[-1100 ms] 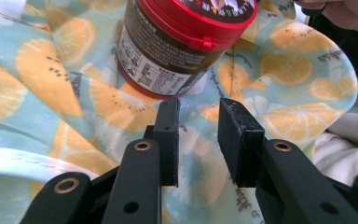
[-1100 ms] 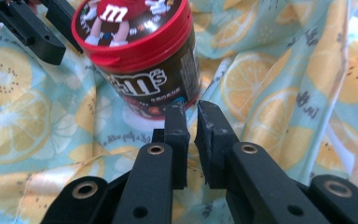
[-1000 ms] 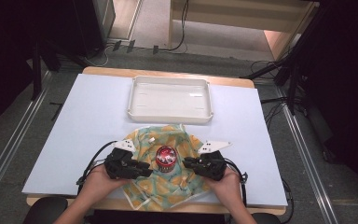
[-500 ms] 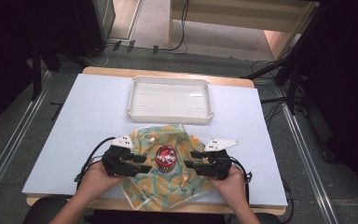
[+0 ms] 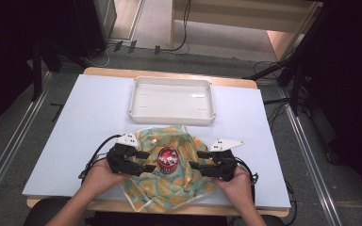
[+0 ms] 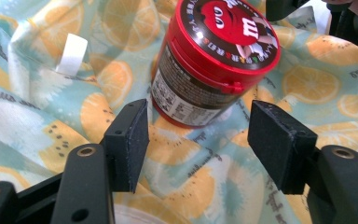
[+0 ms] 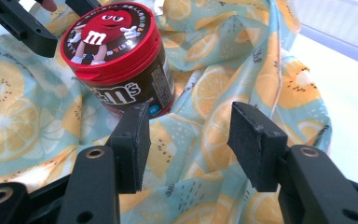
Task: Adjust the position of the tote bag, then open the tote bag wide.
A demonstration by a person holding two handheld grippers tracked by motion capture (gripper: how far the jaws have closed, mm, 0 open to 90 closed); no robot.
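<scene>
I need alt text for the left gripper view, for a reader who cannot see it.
A red-lidded M&M's candy jar stands on a lemon-print cloth. The left hand-held gripper rises from the bottom edge, jaws open, cloth between them unpinched.

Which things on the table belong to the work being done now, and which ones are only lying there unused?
In use:
- round red-lidded candy jar, standing on the cloth
- pale green cloth printed with orange slices, spread under the jar
- left gripper and right gripper, both open, one on each side of the jar

Lying about:
- white rectangular plastic tray, empty, behind the cloth
</scene>
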